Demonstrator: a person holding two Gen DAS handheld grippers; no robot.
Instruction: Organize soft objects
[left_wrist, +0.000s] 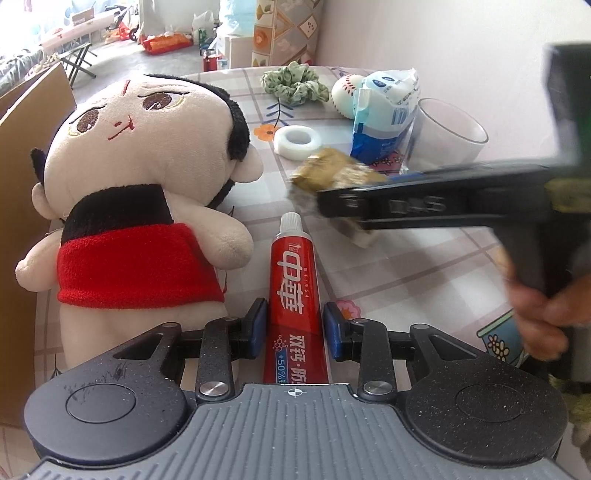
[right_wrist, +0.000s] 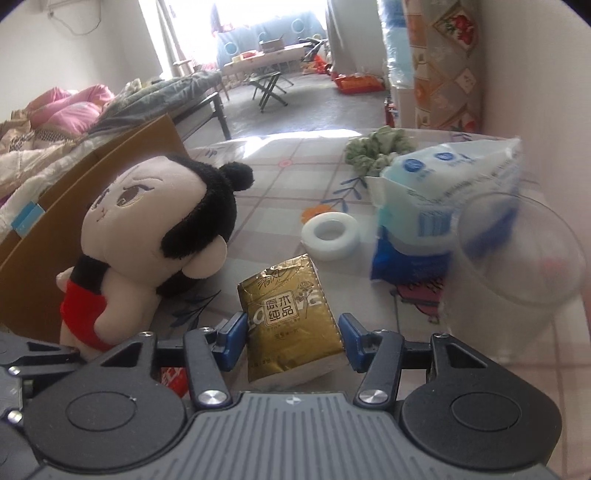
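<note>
Left wrist view shows the left tool (left_wrist: 294, 325) pinching the toothpaste tube (left_wrist: 293, 291), the right tool (right_wrist: 291, 338) pinching the tissue pack (right_wrist: 291, 317), other items unsorted on the counter (left_wrist: 424, 266).

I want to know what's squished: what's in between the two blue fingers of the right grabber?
A gold tissue pack sits between the right gripper fingers, seen in the right wrist view; whether they press it is unclear.
</note>
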